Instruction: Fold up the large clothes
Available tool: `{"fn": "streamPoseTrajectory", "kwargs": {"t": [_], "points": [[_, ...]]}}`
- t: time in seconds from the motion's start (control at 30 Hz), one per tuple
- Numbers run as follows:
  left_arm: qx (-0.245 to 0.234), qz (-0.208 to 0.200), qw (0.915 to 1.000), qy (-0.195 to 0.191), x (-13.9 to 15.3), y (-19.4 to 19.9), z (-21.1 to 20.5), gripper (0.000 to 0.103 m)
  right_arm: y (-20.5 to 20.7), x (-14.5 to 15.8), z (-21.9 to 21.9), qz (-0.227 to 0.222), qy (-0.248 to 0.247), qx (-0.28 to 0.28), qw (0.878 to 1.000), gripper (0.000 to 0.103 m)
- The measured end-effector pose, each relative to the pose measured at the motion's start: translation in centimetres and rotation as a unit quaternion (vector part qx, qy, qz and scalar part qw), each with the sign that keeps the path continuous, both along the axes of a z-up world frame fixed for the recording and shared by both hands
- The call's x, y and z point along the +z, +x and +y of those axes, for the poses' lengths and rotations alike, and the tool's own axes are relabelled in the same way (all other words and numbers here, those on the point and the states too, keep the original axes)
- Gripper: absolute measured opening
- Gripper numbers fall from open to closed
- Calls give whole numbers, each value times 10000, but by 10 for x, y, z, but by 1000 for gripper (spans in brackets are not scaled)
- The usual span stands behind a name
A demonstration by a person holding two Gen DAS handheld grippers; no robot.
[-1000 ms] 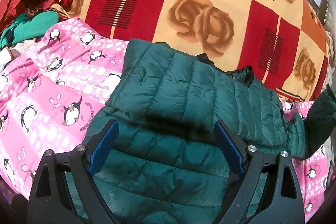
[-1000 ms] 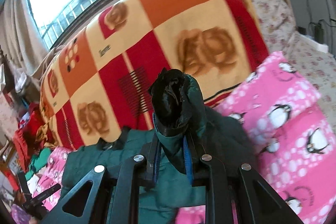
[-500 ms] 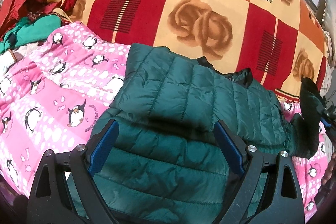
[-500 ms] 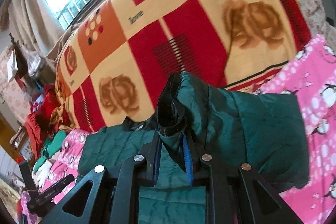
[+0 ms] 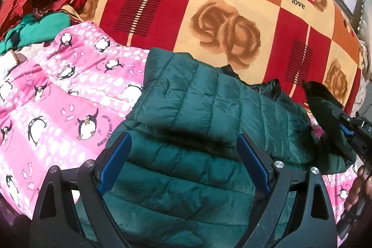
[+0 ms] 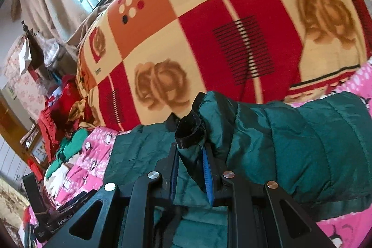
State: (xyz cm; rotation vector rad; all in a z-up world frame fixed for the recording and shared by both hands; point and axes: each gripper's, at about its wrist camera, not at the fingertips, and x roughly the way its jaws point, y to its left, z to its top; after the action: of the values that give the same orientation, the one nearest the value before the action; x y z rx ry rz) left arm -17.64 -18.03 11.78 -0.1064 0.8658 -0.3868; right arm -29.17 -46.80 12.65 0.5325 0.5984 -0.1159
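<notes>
Left wrist view: the left gripper (image 5: 183, 164) hovers spread over the green puffer jacket (image 5: 186, 178) on the pink penguin blanket (image 5: 46, 120), where the sleeve has swung in from the right edge. Right wrist view: the right gripper (image 6: 190, 169), pinching the sleeve cuff (image 6: 189, 131), has carried it across the jacket's body, so the sleeve fold looks nearly done.

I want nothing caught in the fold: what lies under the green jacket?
The green jacket rests on the pink penguin quilt, which shows on both sides; its far edge reaches the rose blanket. Anything directly beneath is hidden.
</notes>
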Motion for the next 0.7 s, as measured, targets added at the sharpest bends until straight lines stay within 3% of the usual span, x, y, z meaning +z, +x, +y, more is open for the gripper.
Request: {"fn": "streamPoseTrajectory", "kwargs": {"t": [0.7], "points": [[125,-34,9996,-256,9,7,28,92,80,-28,72,422,192,881,9950,19]]}}
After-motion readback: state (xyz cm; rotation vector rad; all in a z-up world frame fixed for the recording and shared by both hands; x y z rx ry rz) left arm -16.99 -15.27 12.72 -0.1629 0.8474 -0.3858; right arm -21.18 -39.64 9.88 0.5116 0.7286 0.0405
